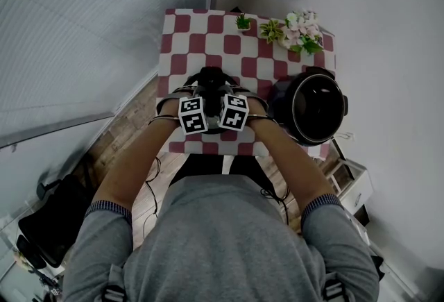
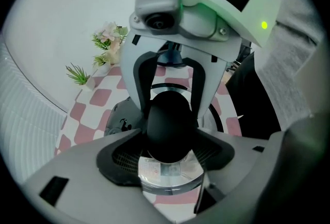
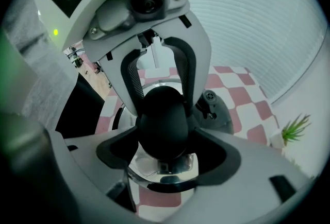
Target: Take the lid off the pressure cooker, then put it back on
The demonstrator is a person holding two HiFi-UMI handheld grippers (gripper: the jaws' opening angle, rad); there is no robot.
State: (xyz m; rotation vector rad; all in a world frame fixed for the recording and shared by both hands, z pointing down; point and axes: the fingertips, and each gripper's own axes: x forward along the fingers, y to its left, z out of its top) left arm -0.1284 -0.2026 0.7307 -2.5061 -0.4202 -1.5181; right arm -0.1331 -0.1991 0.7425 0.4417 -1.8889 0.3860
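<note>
- lid (image 1: pixel 208 78): off the pot. it lies flat on the desk (image 1: pixel 198 40), in the near half and towards the middle. its black knob (image 2: pixel 170 117) points straight up. the lid is round, so it has no long axis to report.
- a shiny metal disc (image 3: pixel 160 169) shows under the knob, and a small valve (image 3: pixel 210 98) sits on the dark lid surface beside it.
- left gripper (image 2: pixel 168 152): the fingers are spread, with the knob between them, and are not clenched on it.
- right gripper (image 3: pixel 167 153): the same state. the fingers are released and stand either side of the knob from the opposite side. the two grippers face each other over the lid, angled steeply down.
- cooker pot (image 1: pixel 316 107): it stands upright with its mouth open upward, at the desk's right edge near the front corner. it is just beside the lid, on the right gripper's side. i cannot tell whether lid and pot touch.
- far edge: a small green plant (image 1: pixel 243 21) and a bunch of flowers (image 1: pixel 300 31) stand against the wall, well apart from the lid.
- the person's forearms reach in over the near edge, one on each side of the lid.
- open room: bare checkered cloth lies on the far-left part of the desk and between the lid and the plants.
- off the desk: wooden floor (image 1: pixel 128 130) to the left and a white cabinet (image 1: pixel 350 182) down on the right.
</note>
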